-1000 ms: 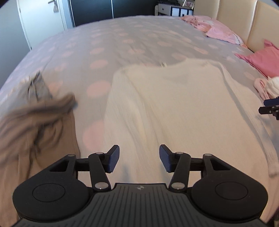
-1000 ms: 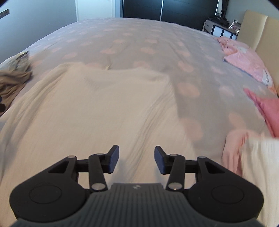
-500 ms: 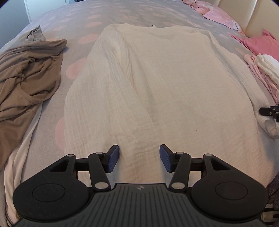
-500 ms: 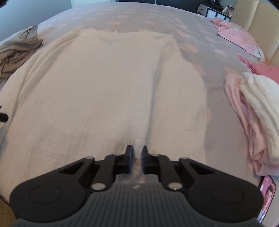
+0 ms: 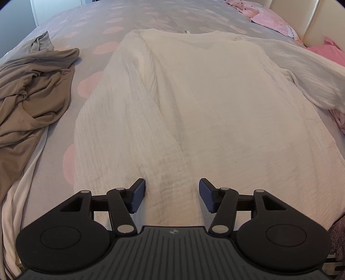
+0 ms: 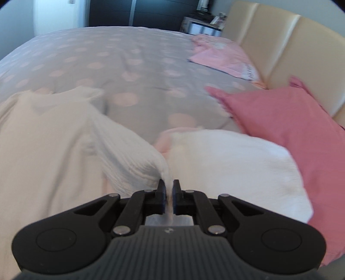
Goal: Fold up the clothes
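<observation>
Two tongs: my right tongs (image 6: 169,195) pinch the white top's (image 5: 194,107) sleeve (image 6: 133,159) on the bed (image 5: 133,17); my left tongs (image 5: 171,195) are opening wider, nothing pinched. Next, I should lay that sleeve across.

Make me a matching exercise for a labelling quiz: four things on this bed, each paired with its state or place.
Things:
1. white top
2. brown garment
3. right gripper
4. left gripper

States:
A. crumpled, beside the top
B. jaws opening, nothing pinched
C. spread flat on the bed
D. clamped on a sleeve

Pairs: 1-C, 2-A, 3-D, 4-B
</observation>
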